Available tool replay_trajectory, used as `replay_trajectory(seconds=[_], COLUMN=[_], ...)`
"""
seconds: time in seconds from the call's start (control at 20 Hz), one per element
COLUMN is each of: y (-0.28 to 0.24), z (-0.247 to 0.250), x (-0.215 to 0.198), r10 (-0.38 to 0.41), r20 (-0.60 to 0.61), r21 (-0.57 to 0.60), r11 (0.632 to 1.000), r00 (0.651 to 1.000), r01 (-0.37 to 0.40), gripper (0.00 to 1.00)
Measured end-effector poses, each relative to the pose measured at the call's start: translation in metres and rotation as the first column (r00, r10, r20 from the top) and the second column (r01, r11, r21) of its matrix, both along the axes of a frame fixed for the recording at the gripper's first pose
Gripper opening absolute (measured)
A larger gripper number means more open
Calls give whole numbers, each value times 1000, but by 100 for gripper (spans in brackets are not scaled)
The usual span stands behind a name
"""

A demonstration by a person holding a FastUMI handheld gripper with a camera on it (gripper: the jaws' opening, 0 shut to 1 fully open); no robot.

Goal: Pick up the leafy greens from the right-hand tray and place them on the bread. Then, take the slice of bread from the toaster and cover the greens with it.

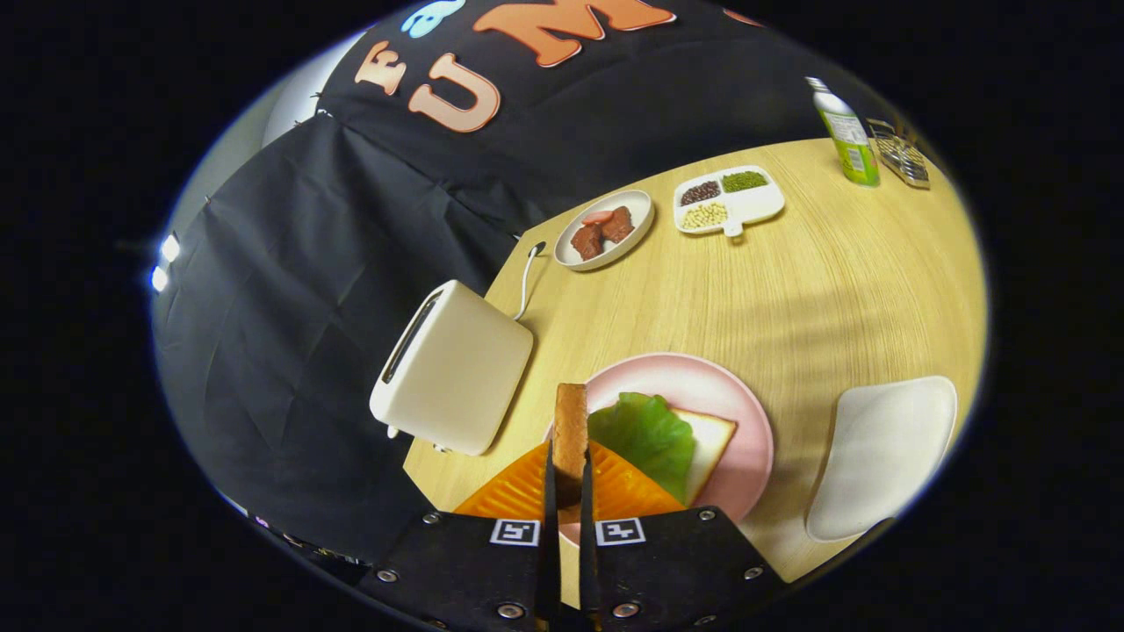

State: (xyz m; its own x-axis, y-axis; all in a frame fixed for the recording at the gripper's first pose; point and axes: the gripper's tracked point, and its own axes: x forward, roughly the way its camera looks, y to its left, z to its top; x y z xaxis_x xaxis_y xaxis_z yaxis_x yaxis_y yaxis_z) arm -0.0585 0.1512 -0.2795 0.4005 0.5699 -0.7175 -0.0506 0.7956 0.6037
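We see the claw (pixel 569 478) pinching a slice of bread (pixel 571 430) edge-on between its two fingers, held upright above the near rim of the pink plate (pixel 746 412); the slice's lower end is hidden between the fingers. On the plate lie the leafy greens (pixel 645 432) atop a second bread slice (pixel 707 443), of which only the far corner shows; the plate's near edge is covered by the claw. The toaster (pixel 452 369) stands just beside the plate on the worktop (pixel 834 290); we cannot see into its slot. An empty white tray (pixel 882 452) is partly cut off.
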Motion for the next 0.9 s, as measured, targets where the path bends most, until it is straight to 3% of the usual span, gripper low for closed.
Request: replay_trajectory(seconds=[0.3, 0.4, 0.55, 0.6, 0.75, 0.9], y=[-19, -23, -35, -38, -53, -66], z=[-15, -20, -29, -30, -20, 7], x=[-3, 0, 4, 7, 24, 44], r10=[2, 20, 37, 38, 25, 1], r20=[66, 103, 155, 172, 272, 398], r21=[-56, -96, -188, -215, -276, -303], r11=[998, 995, 982, 977, 960, 944], r00=[998, 994, 987, 984, 962, 917], r01=[2, -10, -8, 0, 54, 131], gripper=[12, 17, 36, 38, 47, 55])
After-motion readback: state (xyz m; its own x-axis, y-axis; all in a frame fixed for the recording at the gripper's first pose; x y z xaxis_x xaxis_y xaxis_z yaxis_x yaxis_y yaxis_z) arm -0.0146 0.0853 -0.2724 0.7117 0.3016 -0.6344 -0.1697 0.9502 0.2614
